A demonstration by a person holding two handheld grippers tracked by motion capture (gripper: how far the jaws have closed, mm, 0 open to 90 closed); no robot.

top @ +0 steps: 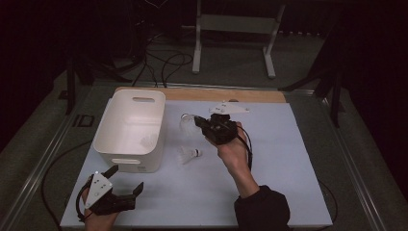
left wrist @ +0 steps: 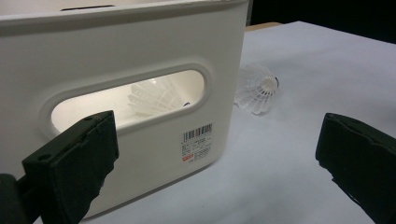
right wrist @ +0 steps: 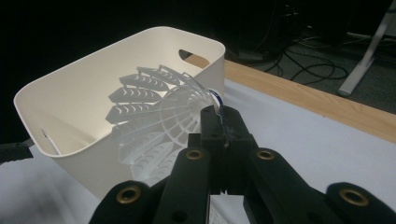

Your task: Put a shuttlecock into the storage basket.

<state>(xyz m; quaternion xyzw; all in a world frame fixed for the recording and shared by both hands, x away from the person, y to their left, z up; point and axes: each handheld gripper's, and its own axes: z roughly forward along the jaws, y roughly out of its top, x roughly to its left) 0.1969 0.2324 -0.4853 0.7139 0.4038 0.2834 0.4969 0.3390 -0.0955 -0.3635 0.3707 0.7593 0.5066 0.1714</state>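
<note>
held shuttlecock [right wrist: 159, 116]: clamped at its cork end between the closed jaws of the right gripper [right wrist: 219, 122], skirt fanning ahead of the jaws | white bin [right wrist: 93, 98]: just beyond that skirt | second shuttlecock [top: 190, 154]: on the white mat [top: 269, 159], below the right gripper | left gripper [top: 126, 179]: jaws apart, holding nothing, facing the bin's handle wall.

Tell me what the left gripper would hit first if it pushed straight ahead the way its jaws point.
Most likely the near end wall of the white bin, around its handle slot. The left gripper stands open facing that wall; its other jaw lines up past the bin's corner, towards a shuttlecock on the table.
</note>
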